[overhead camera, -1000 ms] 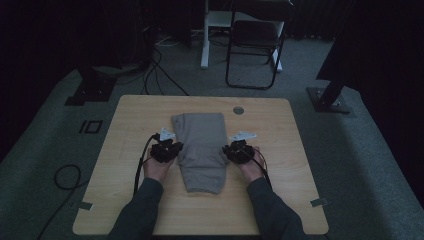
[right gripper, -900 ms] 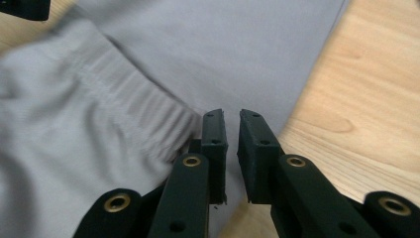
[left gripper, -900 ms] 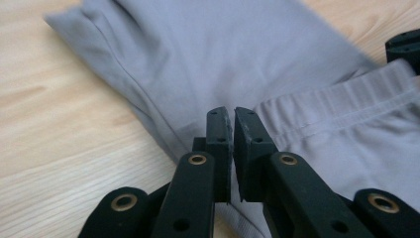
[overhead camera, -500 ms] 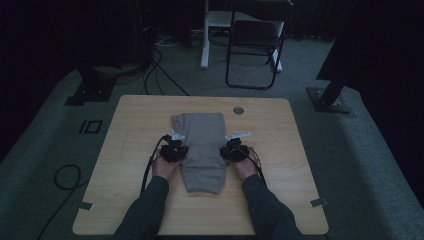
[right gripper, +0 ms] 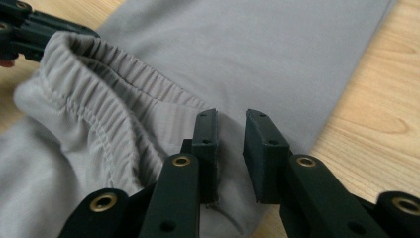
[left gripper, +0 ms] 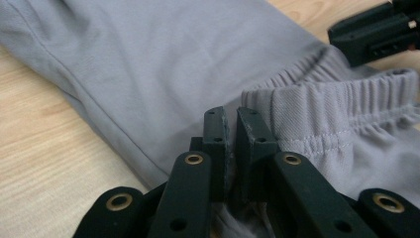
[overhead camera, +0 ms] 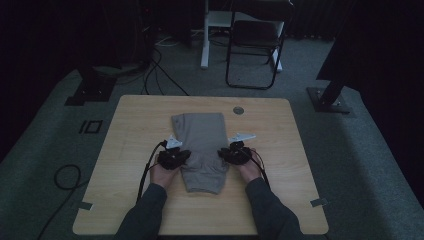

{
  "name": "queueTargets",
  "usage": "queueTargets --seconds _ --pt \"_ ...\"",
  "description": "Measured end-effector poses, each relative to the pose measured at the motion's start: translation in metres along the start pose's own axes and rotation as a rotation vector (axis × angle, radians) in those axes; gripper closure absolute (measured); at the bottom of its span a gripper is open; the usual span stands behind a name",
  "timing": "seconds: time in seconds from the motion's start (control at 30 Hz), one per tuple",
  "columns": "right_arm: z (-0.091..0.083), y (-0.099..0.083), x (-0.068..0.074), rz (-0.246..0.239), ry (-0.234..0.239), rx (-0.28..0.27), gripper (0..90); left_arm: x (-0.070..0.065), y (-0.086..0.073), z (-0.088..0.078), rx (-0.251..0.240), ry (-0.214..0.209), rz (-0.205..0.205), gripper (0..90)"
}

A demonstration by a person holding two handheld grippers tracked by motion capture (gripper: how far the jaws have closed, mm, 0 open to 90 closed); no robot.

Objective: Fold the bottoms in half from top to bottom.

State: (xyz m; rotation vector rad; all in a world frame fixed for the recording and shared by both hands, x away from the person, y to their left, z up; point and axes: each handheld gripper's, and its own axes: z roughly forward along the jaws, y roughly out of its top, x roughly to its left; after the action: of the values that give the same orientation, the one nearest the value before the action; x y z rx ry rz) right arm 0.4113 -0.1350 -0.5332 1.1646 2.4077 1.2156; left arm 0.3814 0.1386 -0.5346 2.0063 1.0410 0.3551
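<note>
Close to the near edge of the pale wooden table (overhead camera: 285, 205), the left gripper (left gripper: 232, 134) has just eased its jaws to a slit; I cannot tell if cloth is pinched. The right gripper (right gripper: 232, 144) has been opening, jaws apart, nothing pressed between them. Between the two lie the folded grey elastic-waist trousers (overhead camera: 200, 137), mid-table. The fold seems laid down and let go; next, both should lift away without dragging the cloth.

High view: fixed above the person's side, facing forward and down over the whole bench (overhead camera: 135, 130). Left and right gripper views: each close along its own fingers, facing inward. All three share the grey trousers (overhead camera: 202, 150) (left gripper: 163, 64) (right gripper: 257, 54).
</note>
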Motion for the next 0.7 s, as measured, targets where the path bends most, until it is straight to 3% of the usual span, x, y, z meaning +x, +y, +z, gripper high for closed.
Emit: queueTargets --seconds 0.13,0.33,0.5,0.7 --pt "-0.002 0.003 0.0 -0.02 0.01 -0.007 73.0 -0.004 -0.007 -0.006 -0.011 -0.033 -0.007 82.5" --pt "0.0 0.013 -0.002 0.007 -0.047 -0.026 69.1 -0.012 -0.017 -0.01 -0.001 -0.045 0.03 82.0" --pt "0.006 0.021 -0.003 0.027 -0.074 -0.003 67.1 -0.01 -0.024 -0.012 0.019 -0.056 0.026 81.5" --pt "0.009 0.02 0.001 0.019 -0.069 0.005 67.0 -0.012 -0.026 -0.014 0.029 -0.077 0.035 81.0"
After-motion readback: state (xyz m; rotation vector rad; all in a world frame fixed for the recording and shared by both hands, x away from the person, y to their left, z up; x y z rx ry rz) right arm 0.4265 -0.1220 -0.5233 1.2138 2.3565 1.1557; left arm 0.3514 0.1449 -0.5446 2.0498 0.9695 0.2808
